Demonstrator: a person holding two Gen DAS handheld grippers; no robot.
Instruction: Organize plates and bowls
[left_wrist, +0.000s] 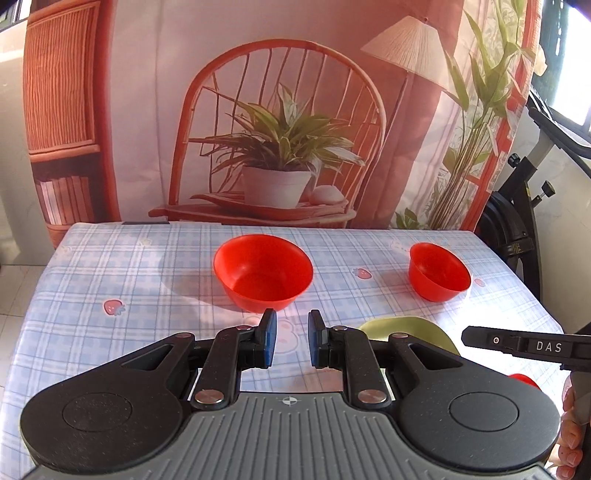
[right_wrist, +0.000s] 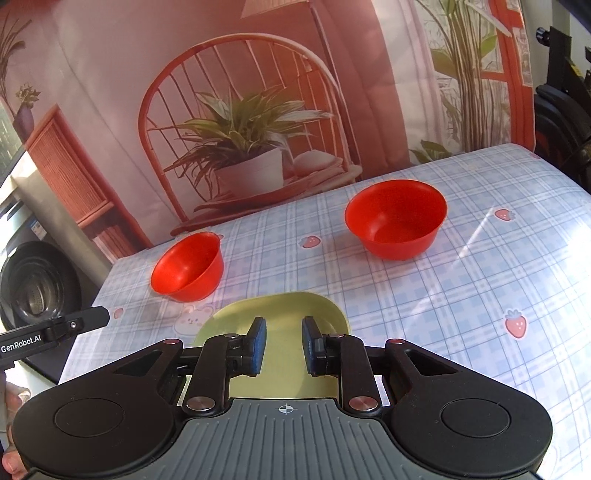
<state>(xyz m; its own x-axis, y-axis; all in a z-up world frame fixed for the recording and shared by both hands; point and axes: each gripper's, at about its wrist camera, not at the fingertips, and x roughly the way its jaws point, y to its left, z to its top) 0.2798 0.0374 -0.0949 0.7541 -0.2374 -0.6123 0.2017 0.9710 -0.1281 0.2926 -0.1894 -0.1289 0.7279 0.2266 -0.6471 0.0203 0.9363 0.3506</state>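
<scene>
Two red bowls stand upright on the checked tablecloth. In the left wrist view one red bowl (left_wrist: 263, 271) sits just beyond my open, empty left gripper (left_wrist: 291, 341), and the other red bowl (left_wrist: 439, 271) is at the far right. A pale green plate (left_wrist: 417, 330) lies to the right, partly hidden by the gripper. In the right wrist view my right gripper (right_wrist: 283, 345) is open and empty, hovering over the green plate (right_wrist: 280, 314). The left bowl (right_wrist: 187, 266) and right bowl (right_wrist: 396, 218) lie beyond it.
The table (left_wrist: 110, 266) has a blue checked cloth with strawberry prints. A printed backdrop (left_wrist: 277, 110) hangs behind it. An exercise bike (left_wrist: 517, 206) stands off the right edge. A small red object (left_wrist: 522, 380) peeks out at the right. A washing machine (right_wrist: 37, 291) stands left.
</scene>
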